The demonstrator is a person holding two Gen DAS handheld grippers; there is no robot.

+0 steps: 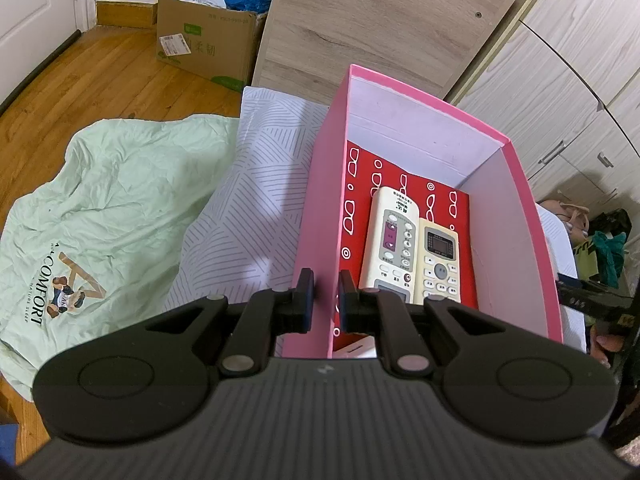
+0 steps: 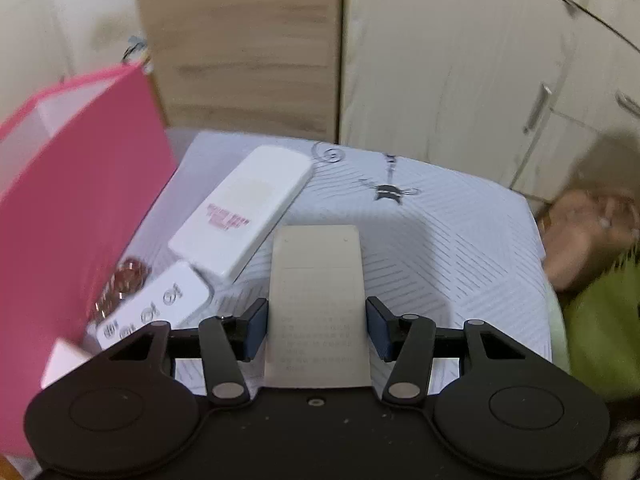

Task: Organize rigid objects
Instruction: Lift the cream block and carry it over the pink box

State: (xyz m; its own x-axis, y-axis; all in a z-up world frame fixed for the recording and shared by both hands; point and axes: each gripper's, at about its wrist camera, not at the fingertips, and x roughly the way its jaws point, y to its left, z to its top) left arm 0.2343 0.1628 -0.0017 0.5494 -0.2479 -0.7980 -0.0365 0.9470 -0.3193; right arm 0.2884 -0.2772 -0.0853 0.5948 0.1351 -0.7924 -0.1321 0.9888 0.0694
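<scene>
A pink box stands on the striped bed sheet. Inside it two white remote controls lie side by side on a red patterned item. My left gripper is shut on the box's left wall, one finger on each side. In the right wrist view, my right gripper is shut on a beige remote, back side up, held over the sheet. The pink box is on the left there. Beside it lie a white remote, a small white remote and a rose-gold watch.
A green quilt lies left of the box. A cardboard box stands on the wooden floor. A wooden headboard and cabinets stand behind. A keyring with a lanyard lies on the sheet. Clothes are piled at the right.
</scene>
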